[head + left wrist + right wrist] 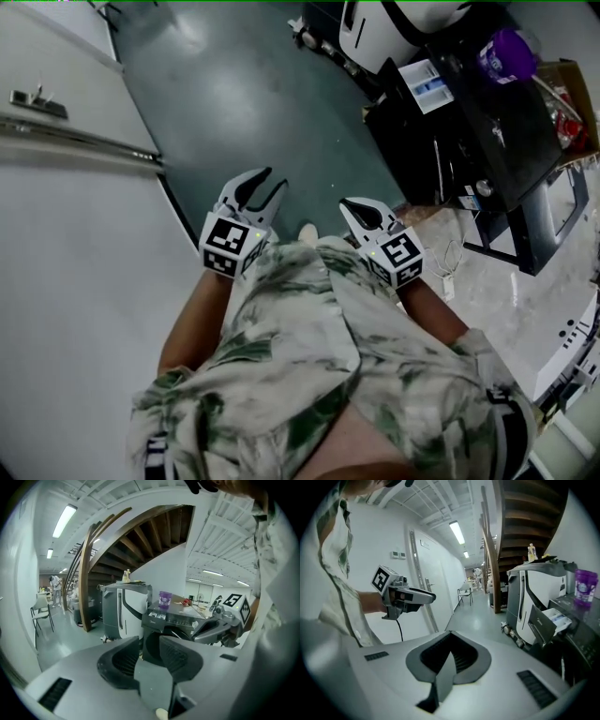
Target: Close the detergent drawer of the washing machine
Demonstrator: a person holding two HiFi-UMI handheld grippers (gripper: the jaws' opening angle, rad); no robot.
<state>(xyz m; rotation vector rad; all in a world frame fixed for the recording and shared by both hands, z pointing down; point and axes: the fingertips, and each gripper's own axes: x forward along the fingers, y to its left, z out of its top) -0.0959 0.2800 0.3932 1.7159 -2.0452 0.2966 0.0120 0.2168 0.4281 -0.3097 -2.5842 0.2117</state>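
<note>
Grey jaws of the left gripper (276, 179) are standing apart, grasping nothing; the right gripper (349, 204) is holding its jaws clenched together, empty. Both are hanging over the floor (262, 103), well apart from the dark washing machine (473, 127), whose detergent drawer (427, 84) is sticking out open at its top front corner.

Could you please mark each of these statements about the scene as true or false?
1. The detergent drawer of the washing machine stands open. True.
2. The left tool grips the drawer. False: its jaws are apart with nothing between them, and it is well away from the machine.
3. A purple container stands on top of the washing machine. True.
4. The right tool has its jaws wide apart. False: its jaws are together and hold nothing.
</note>
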